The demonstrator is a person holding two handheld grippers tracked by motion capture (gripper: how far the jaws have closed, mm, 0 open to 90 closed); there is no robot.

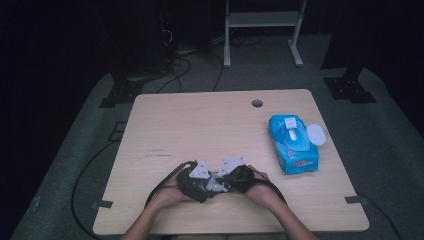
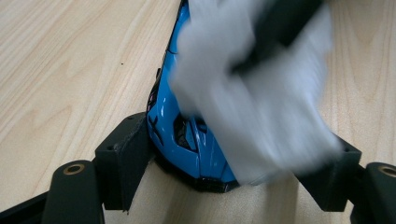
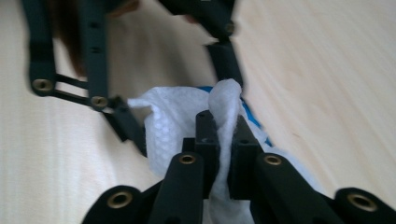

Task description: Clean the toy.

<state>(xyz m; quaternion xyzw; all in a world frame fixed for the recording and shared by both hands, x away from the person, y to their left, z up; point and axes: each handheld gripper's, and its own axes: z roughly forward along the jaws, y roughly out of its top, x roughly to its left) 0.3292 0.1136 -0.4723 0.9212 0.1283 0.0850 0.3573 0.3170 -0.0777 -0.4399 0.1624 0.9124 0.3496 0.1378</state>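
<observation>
While the left gripper (image 2: 224,163) clamps a blue toy car (image 2: 187,135) between its fingers, the right gripper (image 3: 224,140) pinches a white wipe (image 3: 177,126) draped over it. Both meet at the table's (image 1: 200,125) six o'clock edge; wipes pack (image 1: 292,145) at three o'clock.

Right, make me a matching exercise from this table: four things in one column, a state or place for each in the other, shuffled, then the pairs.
Things
1. toy car
2. wipe
3. wipe pack
4. lid

States or places
A. lies alone at the right of the table, top open
B. pinched by the right gripper
C. flipped out to the side, white
D. blue, between the fingers of the left gripper

Pairs: 1-D, 2-B, 3-A, 4-C
</observation>
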